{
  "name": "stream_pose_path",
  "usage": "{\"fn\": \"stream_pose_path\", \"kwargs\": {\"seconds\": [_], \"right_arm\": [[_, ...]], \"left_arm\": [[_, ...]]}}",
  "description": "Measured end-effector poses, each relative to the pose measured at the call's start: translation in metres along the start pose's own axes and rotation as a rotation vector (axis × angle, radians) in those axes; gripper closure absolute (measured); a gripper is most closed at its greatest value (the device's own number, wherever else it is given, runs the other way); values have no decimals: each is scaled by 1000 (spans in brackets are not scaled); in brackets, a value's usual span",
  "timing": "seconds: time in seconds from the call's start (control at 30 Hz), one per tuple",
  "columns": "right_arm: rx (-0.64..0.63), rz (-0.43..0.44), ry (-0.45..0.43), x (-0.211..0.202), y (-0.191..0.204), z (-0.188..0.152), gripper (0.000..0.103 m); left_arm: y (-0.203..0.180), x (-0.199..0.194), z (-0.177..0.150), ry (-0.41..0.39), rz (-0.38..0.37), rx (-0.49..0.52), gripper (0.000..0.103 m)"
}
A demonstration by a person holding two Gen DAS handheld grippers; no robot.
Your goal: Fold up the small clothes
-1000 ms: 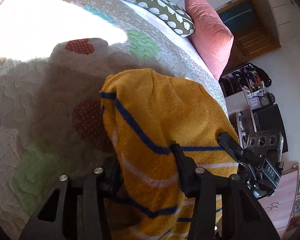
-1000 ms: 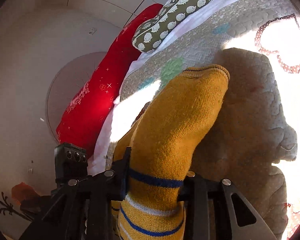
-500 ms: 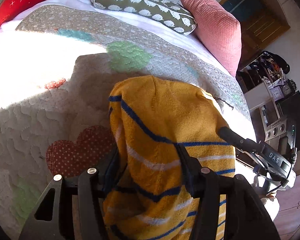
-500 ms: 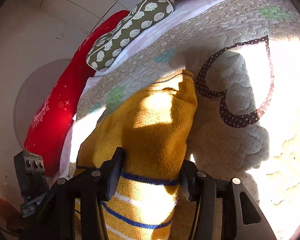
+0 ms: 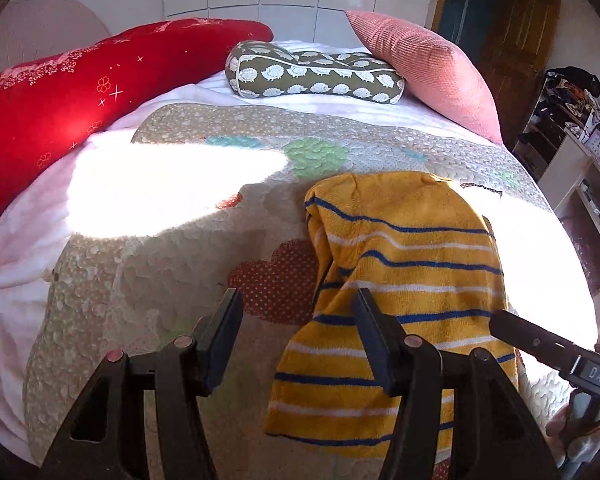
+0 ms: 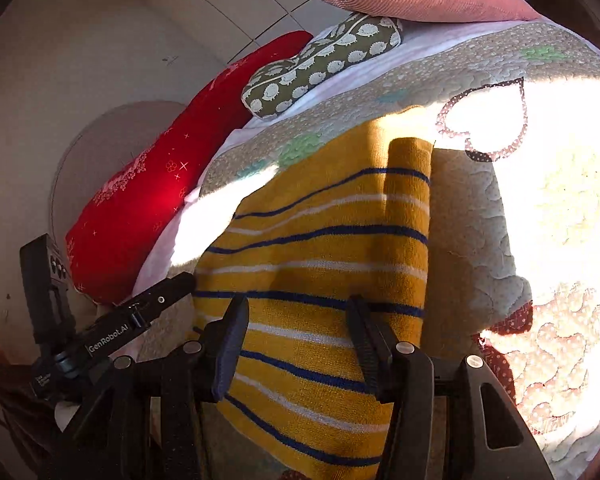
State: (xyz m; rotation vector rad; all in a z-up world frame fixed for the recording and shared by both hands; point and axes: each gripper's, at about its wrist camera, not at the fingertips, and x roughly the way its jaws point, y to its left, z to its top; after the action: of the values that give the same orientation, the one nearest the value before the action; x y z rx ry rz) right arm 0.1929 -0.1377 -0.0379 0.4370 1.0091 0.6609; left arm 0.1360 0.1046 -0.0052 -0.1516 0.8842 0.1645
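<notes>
Bed point(image 5: 100, 208) w/ patchwork quilt point(image 5: 172, 256), partly in sun glare. Red bolster point(image 5: 80, 96), pink cushion point(image 5: 424, 68), hedgehog-print pillow point(image 5: 312, 74) at far end. Yellow striped garment point(image 5: 404, 280) lies folded on quilt. Left gripper point(image 5: 298, 316) fingers half open, empty; right gripper point(image 6: 298, 324) same, above garment, nothing gripped.

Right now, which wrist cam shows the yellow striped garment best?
Left wrist: the yellow striped garment lies nearly whole on the quilt, its outline visible beside the open left gripper. Right wrist sees it closer, its near end cut off behind the right gripper.
</notes>
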Motion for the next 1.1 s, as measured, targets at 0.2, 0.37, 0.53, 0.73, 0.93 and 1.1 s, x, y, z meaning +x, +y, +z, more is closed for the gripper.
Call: {"fn": "stream_pose_path", "kwargs": {"seconds": [0.2, 0.37, 0.53, 0.73, 0.93, 1.1], "right_arm": [[-17, -31, -62, -21, 10, -8, 48], [-58, -128, -107, -52, 25, -37, 46], [-83, -232, -139, -76, 32, -74, 45], [-140, -346, -208, -107, 54, -111, 41], [-278, -483, -399, -134, 91, -147, 5], [-191, -465, -342, -127, 77, -158, 5]], "left_arm": [[9, -42, -18, -83, 39, -4, 42], [9, -71, -36, -121, 38, -18, 41], [8, -107, -61, -224, 84, -38, 27], [17, -169, -95, -436, 189, -86, 0], [10, -188, -111, -397, 236, -87, 0], [-5, -172, -126, -296, 201, -47, 0]]}}
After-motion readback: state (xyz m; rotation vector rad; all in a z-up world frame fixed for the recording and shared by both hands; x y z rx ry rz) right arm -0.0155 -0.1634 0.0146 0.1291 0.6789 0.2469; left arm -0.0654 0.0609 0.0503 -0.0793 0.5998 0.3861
